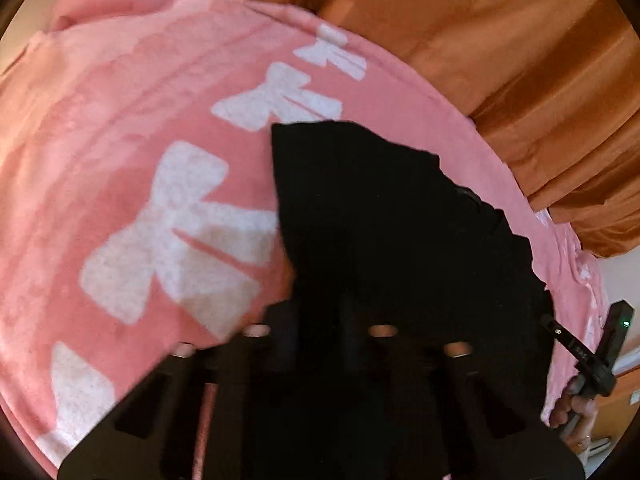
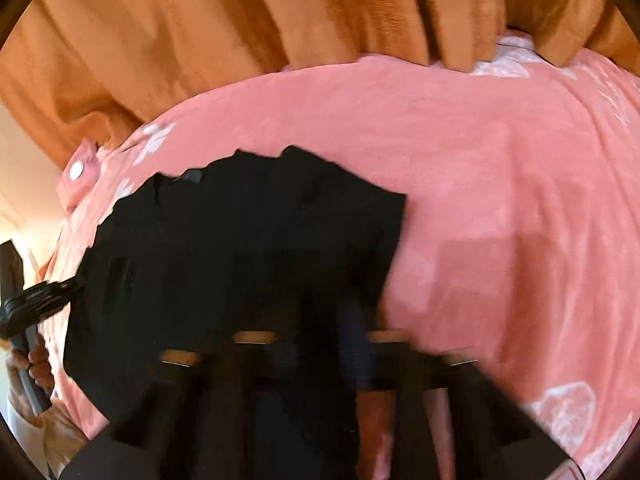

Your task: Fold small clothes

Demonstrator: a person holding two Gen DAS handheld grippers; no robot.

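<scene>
Black garment [image 1: 380, 216], pink blanket [image 1: 100, 120] with white bow pattern, orange-brown curtain [image 1: 500, 60]

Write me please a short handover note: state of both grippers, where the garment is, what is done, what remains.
Left gripper: shut on the black garment, near its edge.
Right gripper: shut on the same garment's other side.
The garment lies partly on the pink blanket with white bows, before an orange curtain.
Done: both sides gripped.
Left: complete the fold, lay it flat, release.

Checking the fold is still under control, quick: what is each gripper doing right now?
Left gripper: closed on the near edge of the black garment.
Right gripper: closed on the same garment.
</scene>
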